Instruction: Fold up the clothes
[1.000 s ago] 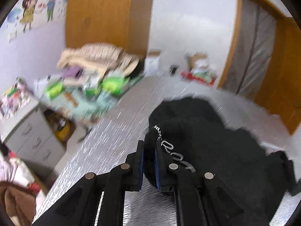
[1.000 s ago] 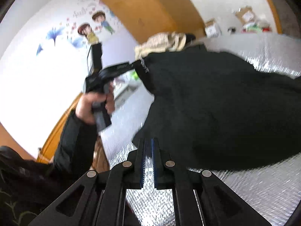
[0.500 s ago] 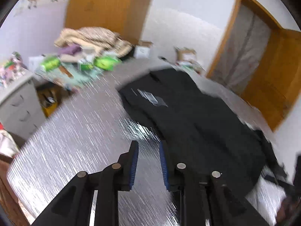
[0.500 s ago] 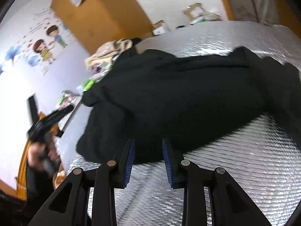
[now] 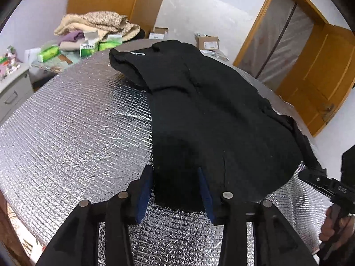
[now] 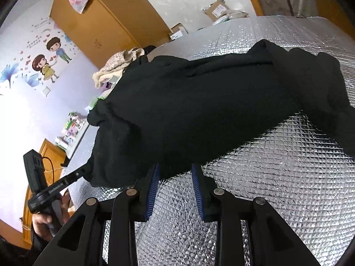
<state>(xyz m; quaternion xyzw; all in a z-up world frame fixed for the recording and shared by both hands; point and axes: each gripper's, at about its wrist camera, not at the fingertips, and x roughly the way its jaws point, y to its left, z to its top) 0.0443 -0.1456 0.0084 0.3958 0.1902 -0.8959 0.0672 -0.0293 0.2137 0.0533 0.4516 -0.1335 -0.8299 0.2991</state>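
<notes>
A black garment (image 5: 210,115) lies spread on the silver foil-covered table (image 5: 77,122). My left gripper (image 5: 175,173) hovers over its near edge. Its jaws are opening wide, with the cloth's edge in the gap and the blue pads clear of it. In the right wrist view the same black garment (image 6: 199,110) lies bunched across the table (image 6: 277,177). My right gripper (image 6: 175,169) stands open at its near hem, gripping nothing. Each view shows the other gripper side-on in a hand: the right gripper (image 5: 306,175) and the left gripper (image 6: 86,170), both at the garment's edge.
A heap of beige blankets (image 5: 97,24) and green packets (image 5: 48,52) sits on a side table at the back left. A grey drawer cabinet (image 5: 13,88) stands left. Cardboard boxes (image 5: 208,42) lie by the far wall. A wooden door (image 5: 321,66) is on the right.
Both grippers were shut, the left one on the lifted garment. Both have opened, the garment has dropped flat on the table, and the left gripper has come back to its near edge.
</notes>
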